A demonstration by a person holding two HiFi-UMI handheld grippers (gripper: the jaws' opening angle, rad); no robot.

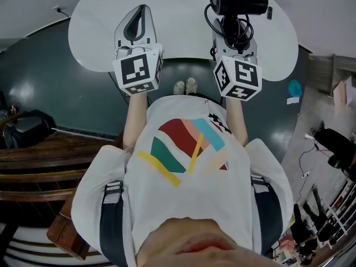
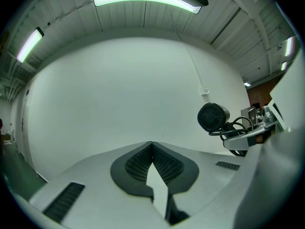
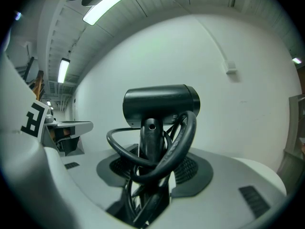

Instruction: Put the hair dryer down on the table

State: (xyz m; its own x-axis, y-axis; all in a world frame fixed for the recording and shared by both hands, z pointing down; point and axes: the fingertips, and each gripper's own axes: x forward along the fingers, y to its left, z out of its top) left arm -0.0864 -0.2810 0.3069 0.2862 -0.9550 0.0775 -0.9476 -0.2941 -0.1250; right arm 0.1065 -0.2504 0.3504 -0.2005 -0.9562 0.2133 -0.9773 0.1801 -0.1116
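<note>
- Over the round white table [image 1: 183, 15], in the head view: one table, one black hair dryer [image 1: 239, 0], one cord [image 1: 214, 29] and two grippers, each with one marker cube.
- The person's bare forearms reach forward side by side. Both grippers point away from the body and towards the tabletop, well apart from each other.
- Left gripper [image 1: 143, 7] – it sits over the table's left half. In its own view [image 2: 152, 144] the two dark ribbed pads meet at the tips, with nothing between them and only bare tabletop beyond.
- Right gripper [image 1: 231, 35] – it sits over the table's right half. In its own view [image 3: 152, 161] the jaws stand fairly wide, clamped on the hair dryer's [image 3: 161, 101] handle.
- The handle stands along the jaws, and the barrel lies crosswise at the far end.
- The cord [image 3: 183, 142] loops around the handle and runs down between the jaws.
- The hair dryer is in the right gripper's hold over the table's far right part. Whether it touches the top cannot be told.
</note>
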